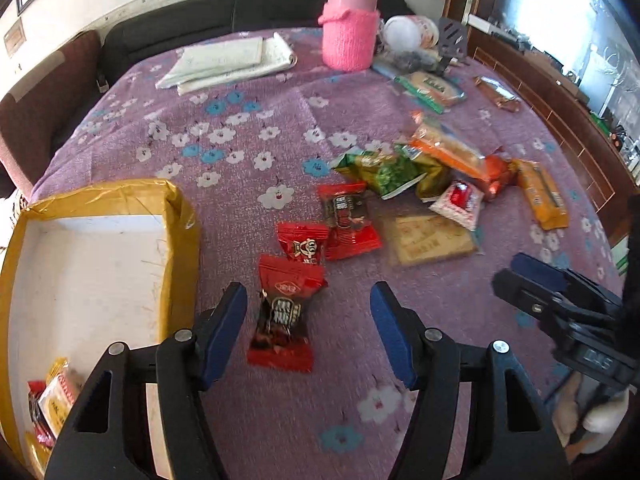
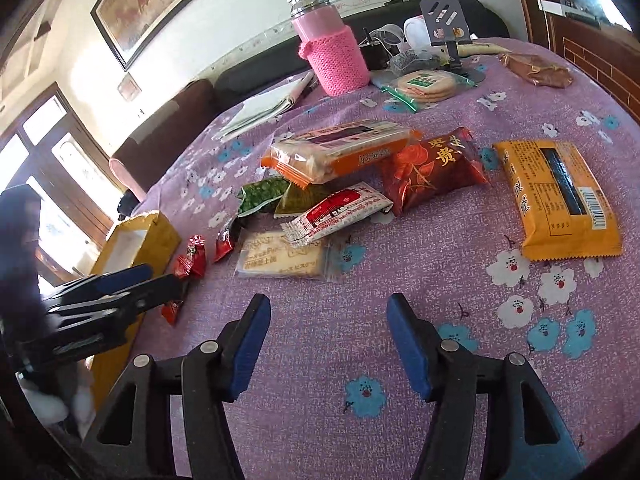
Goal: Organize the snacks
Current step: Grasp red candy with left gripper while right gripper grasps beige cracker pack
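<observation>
Three red snack packets (image 1: 308, 276) lie on the purple flowered worktop (image 1: 240, 152) just beside the yellow box (image 1: 182, 216), the nearest between the apart fingers of the left tool (image 1: 308, 312), untouched. The right tool (image 2: 326, 324) also stands apart over bare cloth, near the biscuit packet (image 2: 280, 258).

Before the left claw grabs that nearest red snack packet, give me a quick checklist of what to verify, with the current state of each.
1. Left claw open and empty: ok.
2. Nearest red packet lies between its fingers, nearer the left one; contact: cannot tell.
3. Second red packet lies clear of the fingers: ok.
4. Yellow box open, floor mostly bare: ok.
5. Right claw open, empty, apart from the target: ok.
</observation>
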The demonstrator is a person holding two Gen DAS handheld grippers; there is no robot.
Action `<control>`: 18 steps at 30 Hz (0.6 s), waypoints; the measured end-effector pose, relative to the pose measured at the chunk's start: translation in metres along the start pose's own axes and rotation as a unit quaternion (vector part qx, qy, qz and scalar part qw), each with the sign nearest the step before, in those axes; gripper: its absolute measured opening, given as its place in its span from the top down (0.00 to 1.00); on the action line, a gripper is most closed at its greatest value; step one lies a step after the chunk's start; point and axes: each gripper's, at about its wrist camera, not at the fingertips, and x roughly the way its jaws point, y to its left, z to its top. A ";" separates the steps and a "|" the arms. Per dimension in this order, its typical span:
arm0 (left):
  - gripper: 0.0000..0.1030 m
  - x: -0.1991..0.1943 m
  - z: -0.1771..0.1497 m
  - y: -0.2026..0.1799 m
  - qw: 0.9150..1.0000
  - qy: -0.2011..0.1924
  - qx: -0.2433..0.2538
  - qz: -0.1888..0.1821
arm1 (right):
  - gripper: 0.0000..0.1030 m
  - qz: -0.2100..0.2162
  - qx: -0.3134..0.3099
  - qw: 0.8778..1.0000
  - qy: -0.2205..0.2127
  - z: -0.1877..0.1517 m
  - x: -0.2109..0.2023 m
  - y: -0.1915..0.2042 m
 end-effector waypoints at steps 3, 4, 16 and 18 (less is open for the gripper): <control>0.63 0.016 -0.001 -0.006 0.999 0.027 0.018 0.000 | 0.38 0.010 0.006 1.000 -0.001 0.001 0.001 -0.003; 0.66 0.016 -0.001 -0.008 0.999 0.023 0.025 0.006 | 0.38 0.012 0.008 1.000 -0.001 0.001 0.001 -0.003; 0.79 -0.033 -0.034 0.000 0.999 -0.020 -0.025 -0.043 | 0.31 0.059 0.020 0.998 0.025 0.011 0.003 -0.002; 0.79 -0.050 -0.044 0.003 0.997 -0.038 -0.040 -0.062 | 0.31 0.052 0.015 0.998 0.029 0.023 0.008 0.006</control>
